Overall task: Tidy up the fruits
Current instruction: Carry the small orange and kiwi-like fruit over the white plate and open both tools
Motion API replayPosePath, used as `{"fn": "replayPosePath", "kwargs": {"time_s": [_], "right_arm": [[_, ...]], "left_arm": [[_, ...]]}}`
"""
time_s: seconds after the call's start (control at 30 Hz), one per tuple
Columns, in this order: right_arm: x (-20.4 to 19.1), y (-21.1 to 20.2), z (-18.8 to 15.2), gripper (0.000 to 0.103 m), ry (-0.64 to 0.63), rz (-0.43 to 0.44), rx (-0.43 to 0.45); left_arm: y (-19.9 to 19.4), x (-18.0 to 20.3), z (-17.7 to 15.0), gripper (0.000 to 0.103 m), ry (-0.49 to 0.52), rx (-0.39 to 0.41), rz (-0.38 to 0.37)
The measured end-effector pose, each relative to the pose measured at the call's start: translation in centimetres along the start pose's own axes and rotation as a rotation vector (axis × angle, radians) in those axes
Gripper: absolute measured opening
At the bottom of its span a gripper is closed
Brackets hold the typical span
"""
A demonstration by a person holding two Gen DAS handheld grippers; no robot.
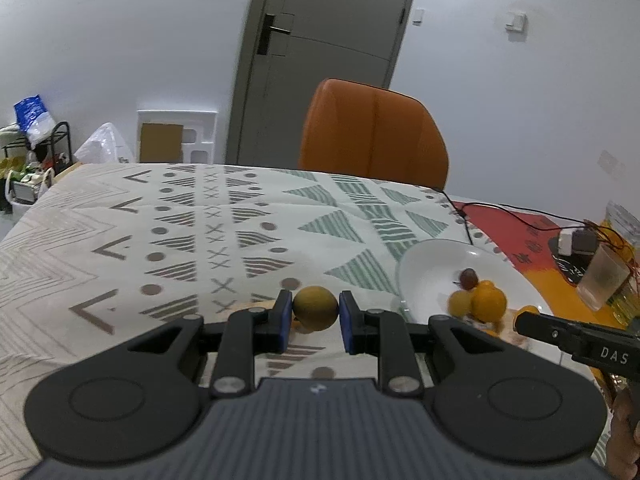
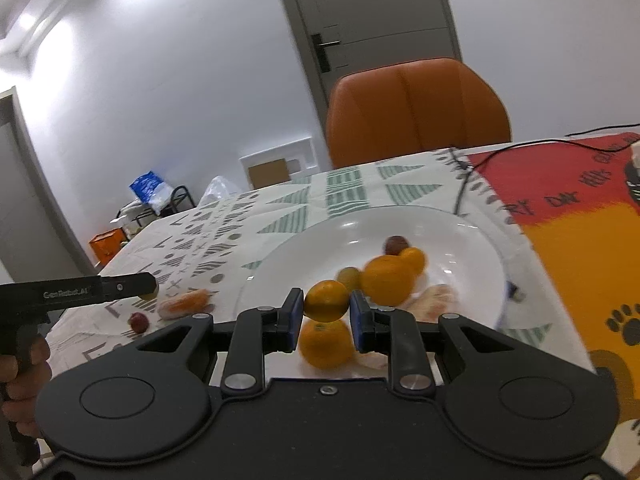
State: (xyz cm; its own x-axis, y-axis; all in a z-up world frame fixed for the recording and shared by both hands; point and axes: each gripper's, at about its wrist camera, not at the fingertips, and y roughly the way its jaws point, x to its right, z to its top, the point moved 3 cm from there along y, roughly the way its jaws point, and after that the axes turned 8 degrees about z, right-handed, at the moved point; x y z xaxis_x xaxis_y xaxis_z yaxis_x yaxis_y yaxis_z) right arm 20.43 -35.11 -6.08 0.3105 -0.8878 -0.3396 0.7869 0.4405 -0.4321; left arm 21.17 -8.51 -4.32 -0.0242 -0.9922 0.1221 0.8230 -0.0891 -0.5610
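White walls, a grey door and an orange chair (image 1: 374, 130) stand behind a table under a patterned cloth (image 1: 160, 240); from the left wrist, the left gripper (image 1: 315, 312) is clamped on a dull yellow round fruit (image 1: 315, 307), pinched between its blue pads (image 1: 285, 316) above the cloth; to its right sits the white plate (image 1: 424, 268), holding a small dark red fruit (image 1: 468, 278) and orange ones (image 1: 488, 300) near its near edge; the right gripper's black tip shows at the far right. A round, smooth fruit held only at two small spots could, I judge, roll out and bounce off the table.

From the right wrist, the right gripper (image 2: 326, 306) is closed on a small orange (image 2: 326, 300) over the plate (image 2: 320, 240); beneath and beyond it lie a larger orange (image 2: 327, 344), another orange (image 2: 387, 280), a greenish fruit (image 2: 349, 276) and peeled pale pieces (image 2: 434, 300); off the plate on the cloth wait a red fruit (image 2: 139, 322) and a pale orange-filled piece (image 2: 182, 302). Dropping onto the crowded pile risks knocking neighbours over the shallow rim; both hands converging on one plate could also collide; a black cable (image 2: 464, 188) trails just behind the plate.
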Motion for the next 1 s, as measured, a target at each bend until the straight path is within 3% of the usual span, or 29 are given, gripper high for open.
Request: {"fn": "replayPosePath", "kwargs": {"time_s": [0.83, 1.0], "right_arm": [[5.3, -0.4, 0.3, 0.023, 0.053, -0.072, 0.026], [5.4, 0.2, 0.5, 0.031, 0.044, -0.072, 0.038]], "left_arm": [[3.0, 7.5, -0.3, 0.023, 0.098, -0.033, -0.09], [3.6, 8.2, -0.4, 0.023, 0.107, -0.043, -0.096]]}}
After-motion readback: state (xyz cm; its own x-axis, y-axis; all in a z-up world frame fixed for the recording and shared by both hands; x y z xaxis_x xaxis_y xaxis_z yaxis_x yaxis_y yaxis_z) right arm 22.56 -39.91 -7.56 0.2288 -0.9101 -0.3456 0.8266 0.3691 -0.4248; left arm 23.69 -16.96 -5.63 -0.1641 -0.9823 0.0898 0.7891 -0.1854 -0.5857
